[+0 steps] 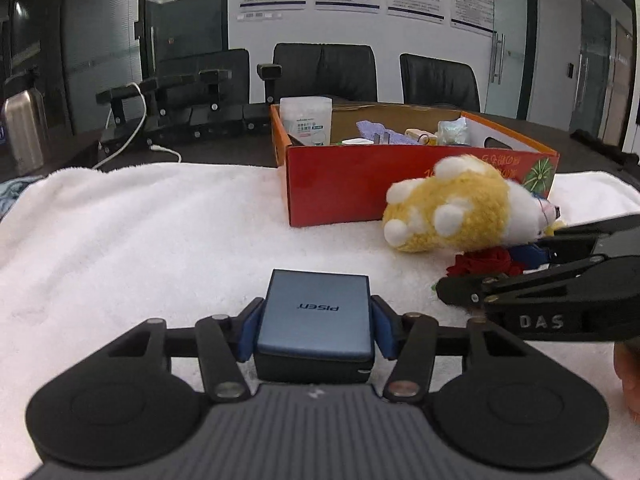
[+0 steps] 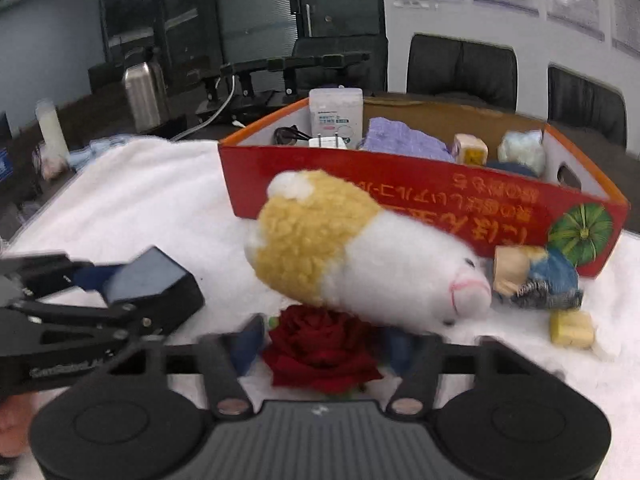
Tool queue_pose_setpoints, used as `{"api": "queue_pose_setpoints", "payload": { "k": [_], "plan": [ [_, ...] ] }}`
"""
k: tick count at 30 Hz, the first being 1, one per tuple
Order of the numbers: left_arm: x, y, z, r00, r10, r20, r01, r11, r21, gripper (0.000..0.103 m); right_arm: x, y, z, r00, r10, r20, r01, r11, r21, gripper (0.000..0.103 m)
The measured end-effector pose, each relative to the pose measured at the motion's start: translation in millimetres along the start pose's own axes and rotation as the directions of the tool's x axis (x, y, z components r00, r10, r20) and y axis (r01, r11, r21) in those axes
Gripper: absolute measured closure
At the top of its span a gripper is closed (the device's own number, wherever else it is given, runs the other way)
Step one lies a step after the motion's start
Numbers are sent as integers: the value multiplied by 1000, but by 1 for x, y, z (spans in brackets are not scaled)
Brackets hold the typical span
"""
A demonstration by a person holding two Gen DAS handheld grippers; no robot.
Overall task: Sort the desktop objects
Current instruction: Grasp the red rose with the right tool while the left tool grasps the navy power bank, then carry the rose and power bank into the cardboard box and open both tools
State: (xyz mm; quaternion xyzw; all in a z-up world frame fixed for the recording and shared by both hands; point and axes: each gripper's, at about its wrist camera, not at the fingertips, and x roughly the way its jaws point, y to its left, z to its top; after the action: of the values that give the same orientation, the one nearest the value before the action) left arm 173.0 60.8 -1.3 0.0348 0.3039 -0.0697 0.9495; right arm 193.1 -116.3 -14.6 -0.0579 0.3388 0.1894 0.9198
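The blue power bank sits square between the blue pads of your left hand-held gripper, resting on the white towel that covers the tabletop. Both pads look to be pressing its side faces, so judge it gripped, with its long axis running straight ahead along the fingers. The red rose lies on the same towel between the fingers of your right hand-held gripper; a gap shows on each side of the bloom, so those jaws are partly closed around it but not yet pinching it.

Just beyond the rose, the yellow-and-white plush toy lies on its side, its snout overhanging the right gripper's far finger. A small figurine and a yellow block lie further to the right.

The red cardboard box stands behind the plush, already holding several items. It lies ahead and to the right of your left gripper, and straight ahead of your right one, which is nearer to it. The right gripper's path crosses the plush, so lift the rose clear before carrying it forward.
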Motion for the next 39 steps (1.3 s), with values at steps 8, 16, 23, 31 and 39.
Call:
{"api": "queue_pose_setpoints", "payload": {
  "k": [8, 16, 23, 31, 39],
  "plan": [
    [-45, -9, 0, 999, -5, 32, 6, 1000, -15, 49, -62, -2, -8, 997, 80, 22, -80, 997, -1, 66],
    [-140, -36, -20, 984, -13, 178, 26, 997, -71, 49, -172, -18, -48, 986, 61, 157, -62, 998, 3, 66],
    [-178, -65, -18, 968, -102, 229, 107, 994, -8, 49, -238, -31, -71, 964, 14, 267, -22, 999, 26, 65],
    [-163, -70, 43, 957, -136, 257, 138, 990, 11, 49, -249, -60, -47, 945, -21, 327, 5, 999, 50, 65],
    [-73, -70, 159, 973, -59, 223, 69, 997, -38, 49, -196, -120, 67, 938, -19, 347, -15, 995, 95, 65]
  ]
}}
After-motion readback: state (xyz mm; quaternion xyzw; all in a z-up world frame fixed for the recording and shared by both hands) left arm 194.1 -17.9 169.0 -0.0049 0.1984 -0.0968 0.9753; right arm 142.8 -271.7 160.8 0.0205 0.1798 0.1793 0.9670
